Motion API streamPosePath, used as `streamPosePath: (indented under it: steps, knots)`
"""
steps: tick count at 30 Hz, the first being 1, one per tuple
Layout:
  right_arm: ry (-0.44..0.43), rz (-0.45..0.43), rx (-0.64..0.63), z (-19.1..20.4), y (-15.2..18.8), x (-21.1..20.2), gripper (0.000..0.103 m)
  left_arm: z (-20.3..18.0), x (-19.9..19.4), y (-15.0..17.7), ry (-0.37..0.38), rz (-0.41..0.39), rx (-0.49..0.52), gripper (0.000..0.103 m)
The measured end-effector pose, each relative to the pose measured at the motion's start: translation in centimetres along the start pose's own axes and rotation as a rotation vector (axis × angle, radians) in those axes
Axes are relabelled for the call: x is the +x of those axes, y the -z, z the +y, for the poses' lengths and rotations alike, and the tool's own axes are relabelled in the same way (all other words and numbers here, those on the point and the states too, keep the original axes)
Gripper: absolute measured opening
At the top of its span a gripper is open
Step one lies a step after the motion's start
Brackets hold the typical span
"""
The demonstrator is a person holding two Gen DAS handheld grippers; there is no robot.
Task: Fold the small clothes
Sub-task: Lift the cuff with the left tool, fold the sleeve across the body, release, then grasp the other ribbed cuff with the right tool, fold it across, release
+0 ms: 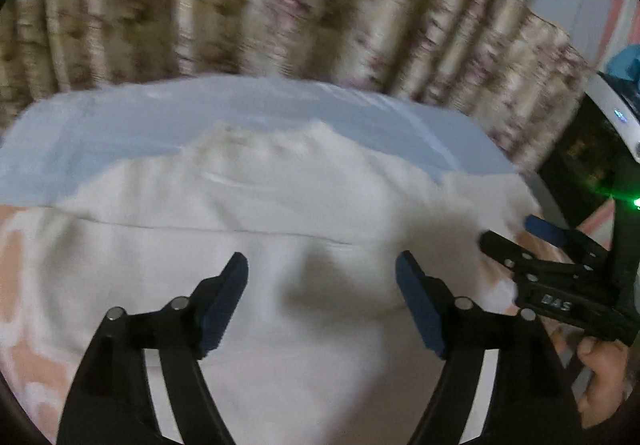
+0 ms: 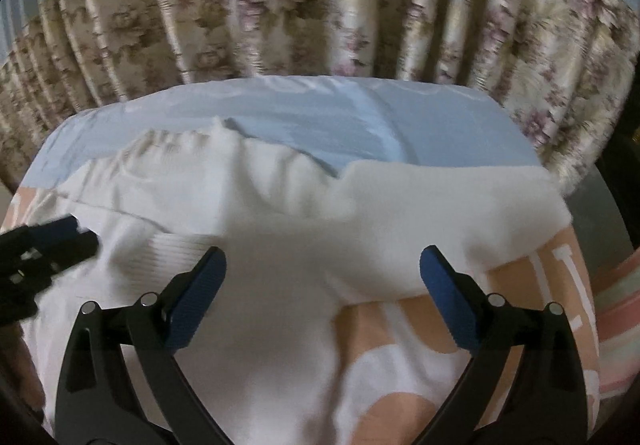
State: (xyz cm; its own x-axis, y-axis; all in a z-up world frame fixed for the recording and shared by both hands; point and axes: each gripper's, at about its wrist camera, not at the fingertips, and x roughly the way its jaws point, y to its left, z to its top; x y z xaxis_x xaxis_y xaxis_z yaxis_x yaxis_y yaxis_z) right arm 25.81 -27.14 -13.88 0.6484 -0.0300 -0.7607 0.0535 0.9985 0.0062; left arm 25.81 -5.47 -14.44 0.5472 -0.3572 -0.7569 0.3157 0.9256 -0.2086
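Your white knitted garment (image 1: 248, 285) lies spread on the peach-and-white patterned bed cover (image 2: 404, 329), and everything else is best placed against it. Beyond its far edge a pale blue sheet (image 1: 120, 133) runs across the bed, and behind that hangs the beige floral pleated curtain (image 2: 320, 5).

Your left gripper (image 1: 322, 269) hovers over the middle of the garment with its jaws spread wide; nothing lies between the blue pads (image 1: 224, 301), and the cloth under them is free of them. A fold line crosses the garment just beyond the fingertips. The left wrist view is smeared by motion, so whether the tips graze the fabric cannot be told for certain.

Your right gripper (image 2: 323, 269) is likewise released, jaws wide apart, hanging over the garment's right part where its edge meets the patterned bed cover. One pad stands over white knit, the other over the peach pattern beside the garment's hem. It grips nothing.

In the right wrist view a ribbed band (image 2: 176, 249) of the garment shows near the left gripper's tip, which reaches in from the garment's left side. In the left wrist view the right gripper sits at the garment's right edge, with your hand (image 1: 604, 377) on its handle.
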Motion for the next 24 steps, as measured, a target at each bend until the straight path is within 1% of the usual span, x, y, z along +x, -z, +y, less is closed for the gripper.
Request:
streamPosePath:
  steps: [3, 4, 5, 6, 7, 8, 9, 10, 11, 12, 13, 15, 17, 18, 20, 24]
  knots:
    - [-0.068, 0.032, -0.046, 2.8, -0.2, 1.3, 0.096, 3.0, -0.3, 0.0, -0.089, 0.009, -0.016, 0.078]
    - [-0.084, 0.043, -0.051, 3.4, -0.3, 1.8, 0.093, 4.3, -0.2, 0.2, -0.117, 0.021, -0.029, 0.078]
    - [-0.111, 0.073, -0.059, 4.2, -0.3, 2.7, 0.089, 5.4, -0.3, 0.3, -0.134, 0.029, -0.043, 0.078]
    - [-0.121, 0.097, -0.064, 4.8, -0.2, 3.4, 0.085, 6.3, -0.4, 0.4, -0.146, 0.032, -0.056, 0.078]
    - [-0.129, 0.125, -0.066, 5.2, -0.2, 4.3, 0.079, 7.2, -0.4, 0.5, -0.161, 0.037, -0.072, 0.078]
    - [-0.138, 0.15, -0.059, 5.5, -0.1, 5.0, 0.075, 7.9, -0.4, 0.8, -0.171, 0.042, -0.084, 0.078]
    - [-0.148, 0.168, -0.048, 5.6, -0.1, 5.6, 0.074, 8.6, -0.5, 0.9, -0.177, 0.046, -0.098, 0.078]
    - [-0.156, 0.194, -0.028, 5.6, 0.0, 6.3, 0.069, 9.2, -0.8, 1.3, -0.178, 0.046, -0.107, 0.078]
    - [-0.162, 0.213, -0.013, 5.7, 0.2, 6.7, 0.058, 9.6, -0.9, 1.6, -0.18, 0.046, -0.113, 0.078]
    - [-0.178, 0.233, 0.007, 5.7, 0.4, 7.1, 0.051, 9.8, -1.0, 1.9, -0.184, 0.047, -0.116, 0.078]
    - [-0.188, 0.235, 0.019, 5.8, 0.5, 7.2, 0.046, 10.0, -1.0, 2.1, -0.185, 0.048, -0.118, 0.078]
    - [-0.177, 0.228, 0.005, 6.1, 0.4, 7.2, 0.041, 9.9, -1.0, 2.4, -0.195, 0.046, -0.113, 0.078]
    - [-0.192, 0.222, -0.007, 6.5, 0.4, 7.1, 0.024, 9.8, -1.1, 2.4, -0.215, 0.034, -0.105, 0.078]
    - [-0.195, 0.22, -0.017, 6.7, 0.3, 6.9, 0.021, 9.8, -1.1, 2.3, -0.218, 0.03, -0.106, 0.078]
    - [-0.177, 0.201, -0.073, 7.4, 0.2, 6.4, 0.018, 9.7, -1.4, 2.2, -0.213, 0.013, -0.121, 0.078]
    - [-0.142, 0.146, -0.152, 8.1, -0.2, 5.4, 0.016, 10.2, -1.9, 2.1, -0.207, -0.007, -0.156, 0.078]
